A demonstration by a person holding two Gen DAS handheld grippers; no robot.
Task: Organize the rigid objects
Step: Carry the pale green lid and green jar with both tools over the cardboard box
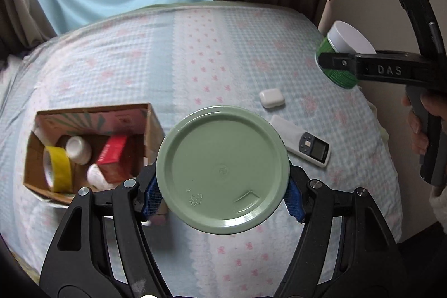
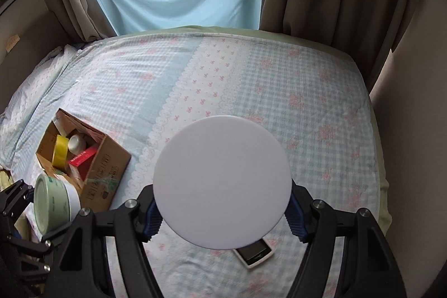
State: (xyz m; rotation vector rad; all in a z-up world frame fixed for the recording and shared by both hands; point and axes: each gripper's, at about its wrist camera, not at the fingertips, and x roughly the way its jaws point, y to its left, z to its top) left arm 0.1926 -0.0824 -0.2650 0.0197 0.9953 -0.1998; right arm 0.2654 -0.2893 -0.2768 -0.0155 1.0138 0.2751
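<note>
Jaws left clamp green-based jar [image 1: 222, 169] | jaws right clamp white-lidded jar [image 2: 222, 182]

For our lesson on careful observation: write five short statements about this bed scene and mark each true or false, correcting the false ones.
1. The left gripper holds a green-lidded jar. True.
2. The right gripper is empty. False: it grips a white-lidded jar.
3. The cardboard box contains a yellow tape roll. True.
4. The remote control lies inside the box. False: it lies on the bedspread.
5. A white earbud case lies near the remote. True.
</note>
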